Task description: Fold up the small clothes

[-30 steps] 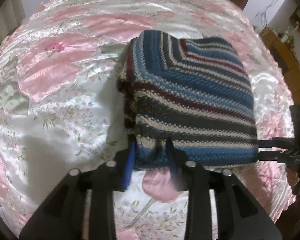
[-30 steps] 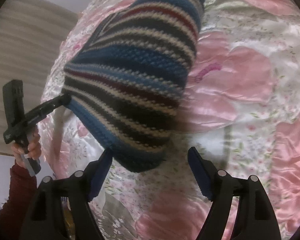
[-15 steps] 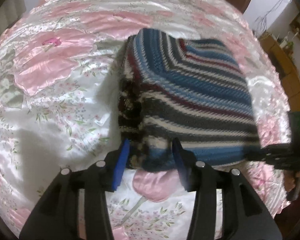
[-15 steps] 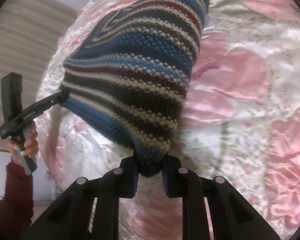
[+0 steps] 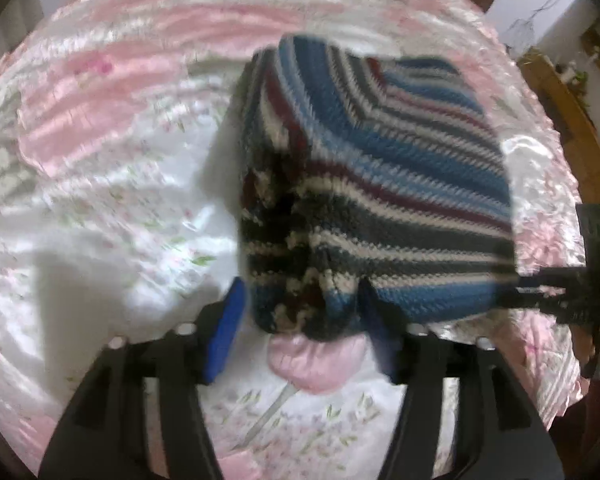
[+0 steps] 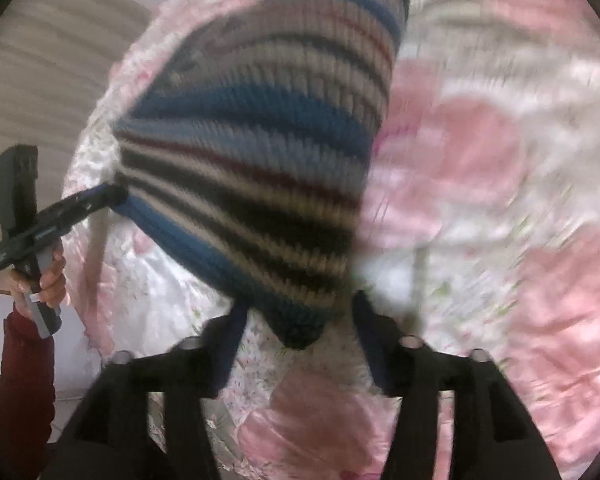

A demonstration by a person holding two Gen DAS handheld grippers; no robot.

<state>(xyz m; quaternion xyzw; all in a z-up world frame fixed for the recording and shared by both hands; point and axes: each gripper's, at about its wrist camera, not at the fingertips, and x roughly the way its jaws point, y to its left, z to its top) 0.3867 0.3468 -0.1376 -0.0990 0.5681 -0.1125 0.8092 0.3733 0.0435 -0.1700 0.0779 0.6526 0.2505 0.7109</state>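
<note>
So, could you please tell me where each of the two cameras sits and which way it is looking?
Left wrist: rides on the left gripper, looking forward and down at the striped knitted garment on the floral bedspread; the right gripper shows at right.
Right wrist: rides on the right gripper, looking along the garment's other corner; the left gripper, hand and red sleeve show at left.
Shared: garment, bedspread, each other's gripper.

The knitted sweater (image 5: 380, 184) has stripes of blue, white, dark grey and dark red. Under the sweater, the bed cover (image 5: 112, 184) is shiny white with big pink flowers and tiny green leaves. The sleeve (image 6: 20, 384) is dark red.
</note>
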